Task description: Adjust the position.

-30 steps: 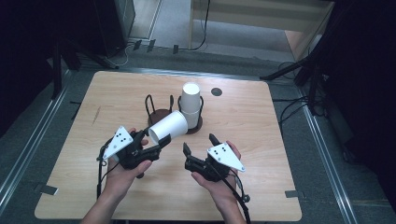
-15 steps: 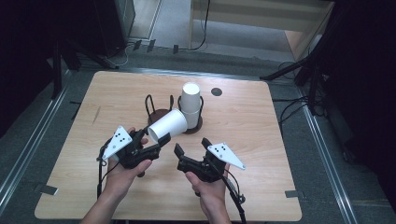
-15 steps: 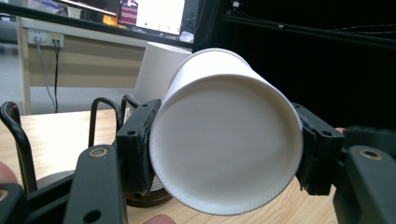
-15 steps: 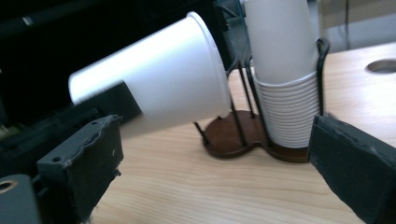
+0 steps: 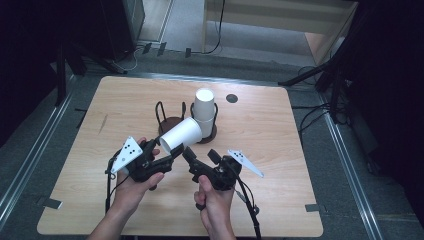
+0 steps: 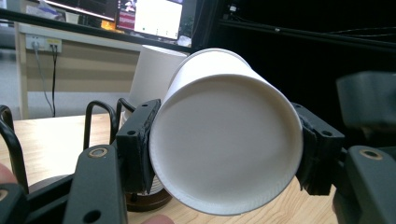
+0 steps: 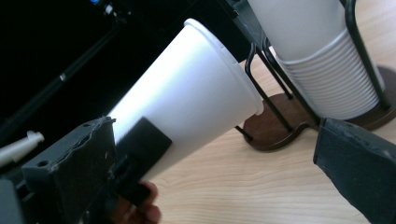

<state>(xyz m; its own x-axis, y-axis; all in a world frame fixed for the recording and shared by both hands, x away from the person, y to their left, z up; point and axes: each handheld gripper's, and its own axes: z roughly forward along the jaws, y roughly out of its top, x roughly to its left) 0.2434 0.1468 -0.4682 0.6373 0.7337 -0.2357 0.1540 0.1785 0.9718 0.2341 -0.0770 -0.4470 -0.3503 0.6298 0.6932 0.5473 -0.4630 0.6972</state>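
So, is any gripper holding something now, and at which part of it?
The left gripper holds a white paper cup on its side, its fingers clamping the closed bottom end. The right gripper is open and holds nothing.

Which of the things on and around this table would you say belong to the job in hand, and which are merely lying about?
In the job:
- paper cup clamped in the left gripper
- right gripper, open beside it
- stack of cups
- wire cup holder

Lying about:
- dark disc on the table
- cables on the floor
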